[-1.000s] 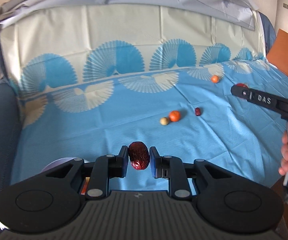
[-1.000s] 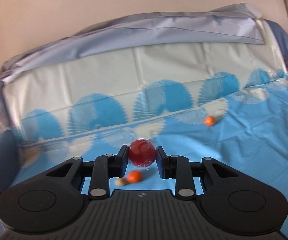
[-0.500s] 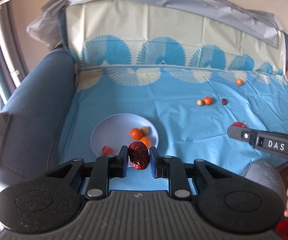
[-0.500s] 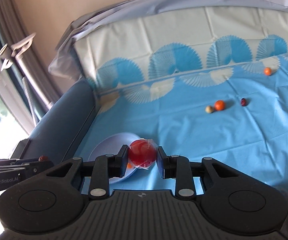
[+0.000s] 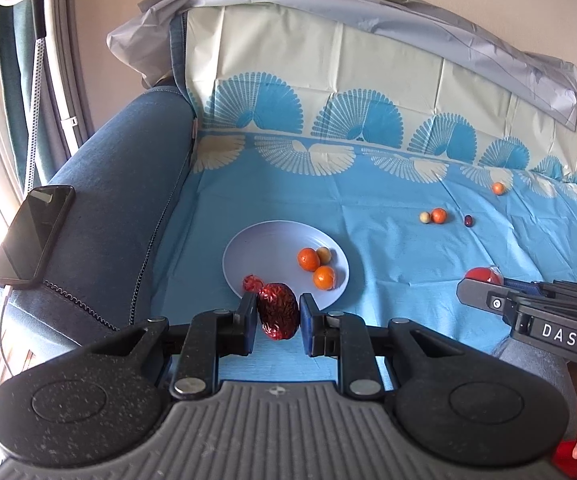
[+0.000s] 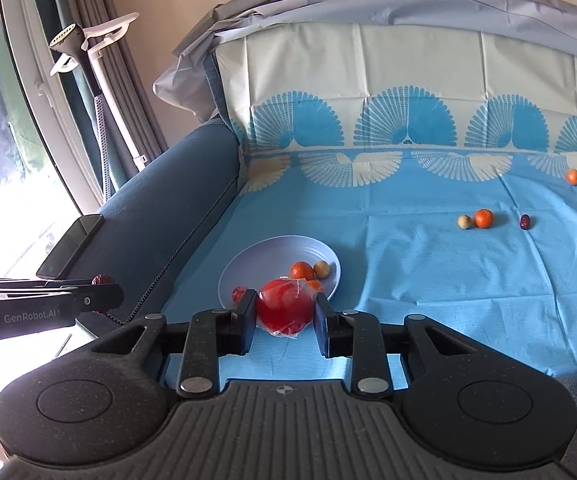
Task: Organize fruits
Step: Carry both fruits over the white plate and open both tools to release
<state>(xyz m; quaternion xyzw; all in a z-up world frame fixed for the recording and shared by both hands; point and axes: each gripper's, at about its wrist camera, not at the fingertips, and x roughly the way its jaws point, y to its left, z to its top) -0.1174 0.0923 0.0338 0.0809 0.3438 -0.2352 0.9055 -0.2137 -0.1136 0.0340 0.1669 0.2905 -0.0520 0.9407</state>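
My left gripper (image 5: 278,316) is shut on a dark red wrinkled date (image 5: 278,315), just in front of the near rim of a pale plate (image 5: 260,252). The plate holds two oranges (image 5: 308,259), a beige fruit (image 5: 323,255) and a small red fruit (image 5: 252,283). My right gripper (image 6: 285,312) is shut on a plastic-wrapped red fruit (image 6: 285,308), in front of the plate (image 6: 272,254). It also shows in the left wrist view (image 5: 482,274). Loose on the blue cloth lie an orange (image 6: 484,218), a beige ball (image 6: 464,222), a dark date (image 6: 525,222) and a far orange (image 6: 573,176).
A blue sofa armrest (image 5: 120,184) stands left of the cloth with a phone (image 5: 32,236) and a coiled cable on it. The sofa back (image 5: 328,64) rises behind. A white stand and curtains (image 6: 88,80) are at the far left.
Both grippers have swung left and pulled back from the loose fruits toward the plate, each still holding its fruit. The plate and armrest have come into view.
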